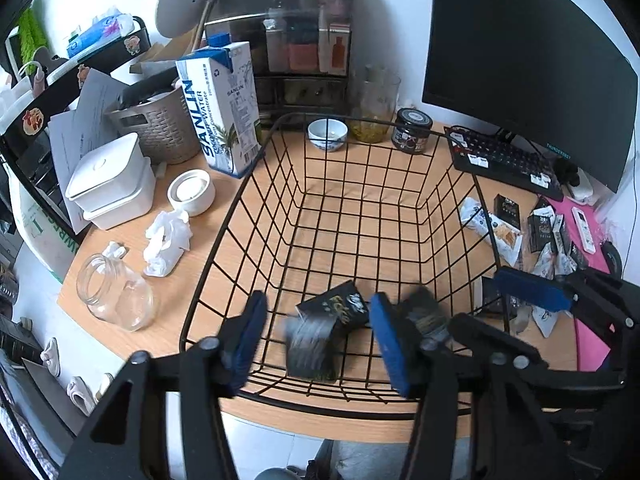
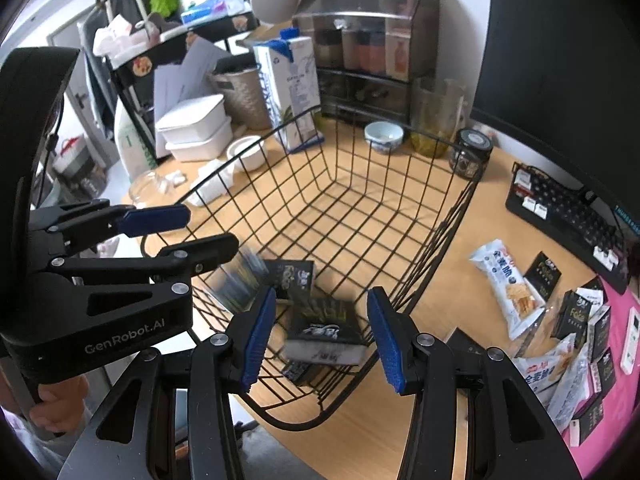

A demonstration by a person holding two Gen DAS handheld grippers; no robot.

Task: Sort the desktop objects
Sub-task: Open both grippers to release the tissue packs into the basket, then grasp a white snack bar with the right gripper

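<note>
Both claws stood open and empty over the wire basket's [image 1: 256, 184] near end: the left claw [image 1: 320, 344], the right claw [image 2: 322, 338]. Three black packets [image 2: 326, 326] lay inside, two blurred.

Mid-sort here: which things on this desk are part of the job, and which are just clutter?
In the job: wire basket, black boxes inside it, black boxes still on the desk, snack packets, both open grippers, left and right.

Lying about: carton, glass jar, bowl, keyboard, tissue.
</note>
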